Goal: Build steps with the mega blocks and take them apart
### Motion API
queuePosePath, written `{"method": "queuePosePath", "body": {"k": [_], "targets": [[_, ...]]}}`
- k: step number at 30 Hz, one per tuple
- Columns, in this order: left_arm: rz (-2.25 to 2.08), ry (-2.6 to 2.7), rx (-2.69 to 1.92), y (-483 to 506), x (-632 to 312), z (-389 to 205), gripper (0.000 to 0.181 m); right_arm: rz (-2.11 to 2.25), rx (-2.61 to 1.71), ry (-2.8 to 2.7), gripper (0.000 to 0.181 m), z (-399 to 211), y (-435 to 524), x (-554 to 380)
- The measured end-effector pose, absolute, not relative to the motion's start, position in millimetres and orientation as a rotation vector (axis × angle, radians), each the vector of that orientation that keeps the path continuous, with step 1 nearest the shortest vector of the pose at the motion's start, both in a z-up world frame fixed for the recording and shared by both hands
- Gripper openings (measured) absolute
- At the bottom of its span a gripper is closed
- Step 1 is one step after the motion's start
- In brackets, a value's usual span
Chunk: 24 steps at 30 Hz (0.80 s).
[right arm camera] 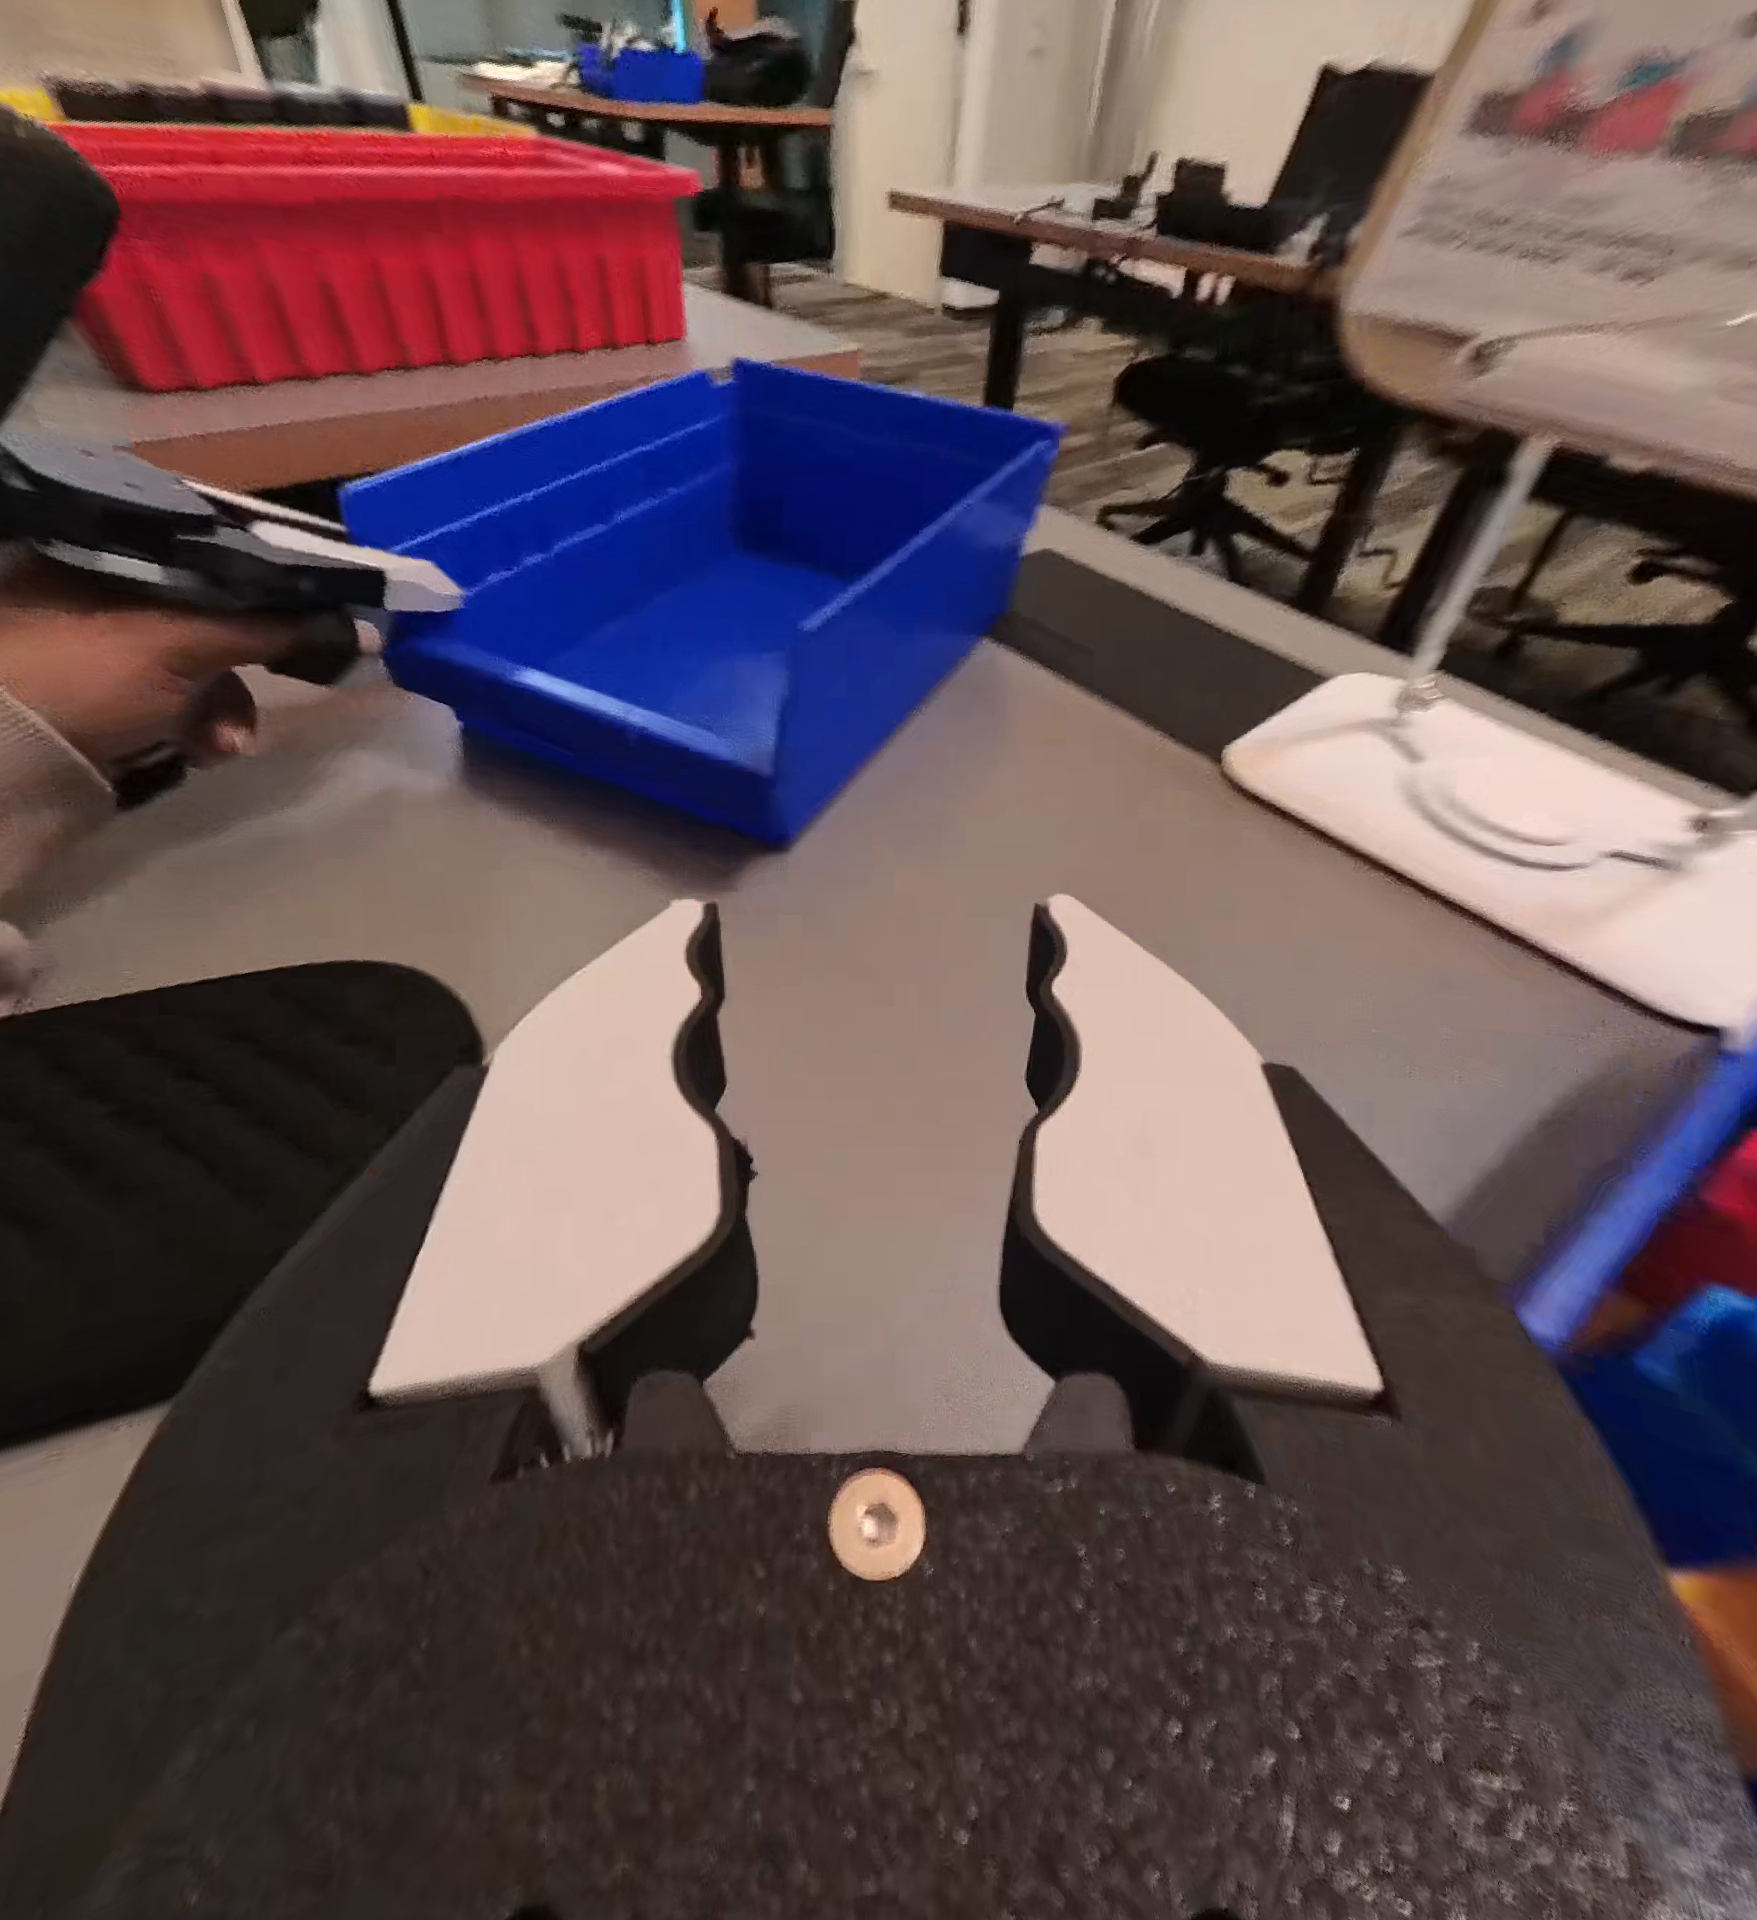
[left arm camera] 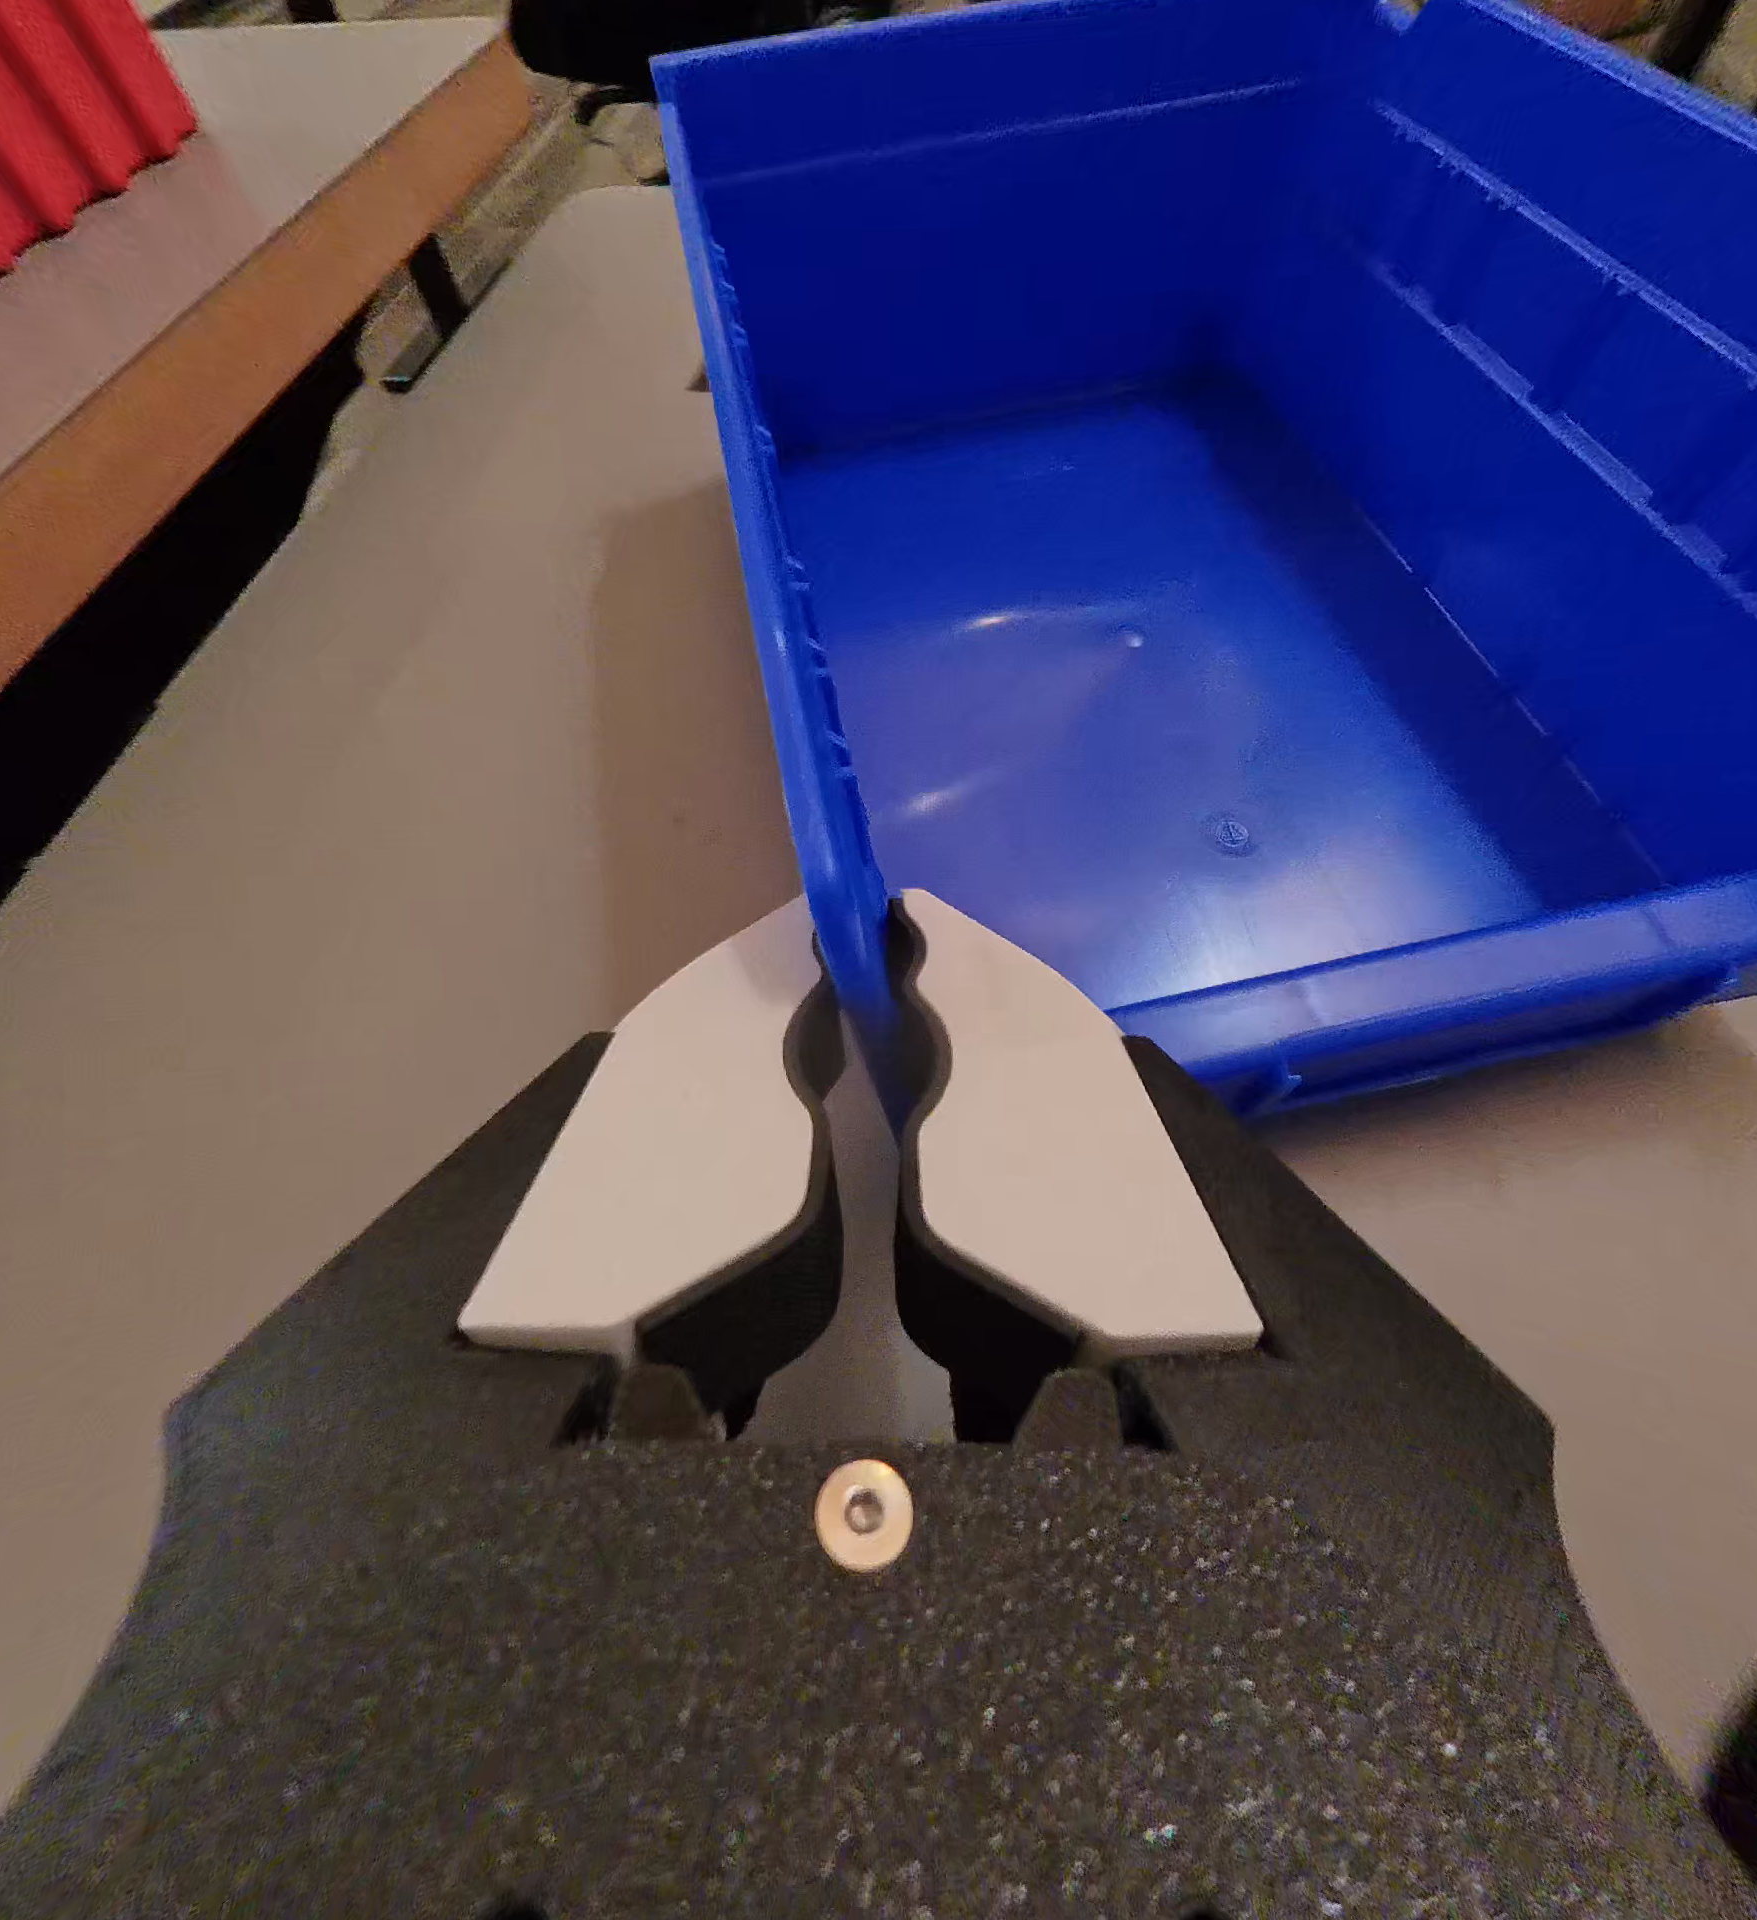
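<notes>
An empty blue bin point(left arm camera: 957, 291) stands on the grey table point(left arm camera: 386, 831). My left gripper point(left arm camera: 858, 914) is shut on the bin's left wall, close to its near corner. In the right wrist view the same bin point(right arm camera: 645, 582) sits mid-table, with the left gripper point(right arm camera: 427, 592) clamped on its rim. My right gripper point(right arm camera: 874, 914) is open and empty above bare table in front of the bin. Blurred red, blue and orange mega blocks point(right arm camera: 1747, 1226) lie in a second blue bin point(right arm camera: 1663, 1164) at the right edge.
A red ribbed crate point(right arm camera: 375, 281) sits on a neighbouring table behind the bin. A sign stand's white base point(right arm camera: 1518, 831) stands at the right. A black padded object point(right arm camera: 126, 1143) lies at the near left. A person's hand point(right arm camera: 105, 675) holds the left gripper. My right fingertips sit around 35 cm from my left ones.
</notes>
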<state>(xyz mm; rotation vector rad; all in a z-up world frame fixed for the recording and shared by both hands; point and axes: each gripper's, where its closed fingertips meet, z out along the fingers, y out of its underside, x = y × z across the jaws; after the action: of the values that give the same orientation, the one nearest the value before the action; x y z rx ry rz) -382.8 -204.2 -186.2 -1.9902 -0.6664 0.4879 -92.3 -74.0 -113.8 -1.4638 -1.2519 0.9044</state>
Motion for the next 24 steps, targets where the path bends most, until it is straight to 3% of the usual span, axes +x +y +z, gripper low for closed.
{"method": "queuePosePath", "body": {"k": [10,15,19,21,24], "targets": [[0.378,-0.419,-2.1,-184.2,-261.7,-183.4,0.006,0.878,-1.61,-1.176,0.076,-155.7,-87.6,-77.2],[0.329,-0.331,-2.115,-170.5,-208.9,-184.6,0.006,0.841,-1.69,-1.1,0.075,-171.1,-75.8,-61.7],[0.329,-0.302,-2.062,-169.8,-186.0,-173.5,0.006,0.81,-1.717,-1.045,0.051,-172.5,-69.9,-46.4],[0.366,-0.279,-2.026,-172.0,-181.1,-163.2,0.008,0.738,-1.684,-1.023,0.023,-166.4,-64.2,-35.3],[0.384,-0.266,-1.943,-174.5,-171.5,-143.0,0.008,0.711,-1.63,-0.994,0.017,-151.3,-62.5,-27.8]]}}
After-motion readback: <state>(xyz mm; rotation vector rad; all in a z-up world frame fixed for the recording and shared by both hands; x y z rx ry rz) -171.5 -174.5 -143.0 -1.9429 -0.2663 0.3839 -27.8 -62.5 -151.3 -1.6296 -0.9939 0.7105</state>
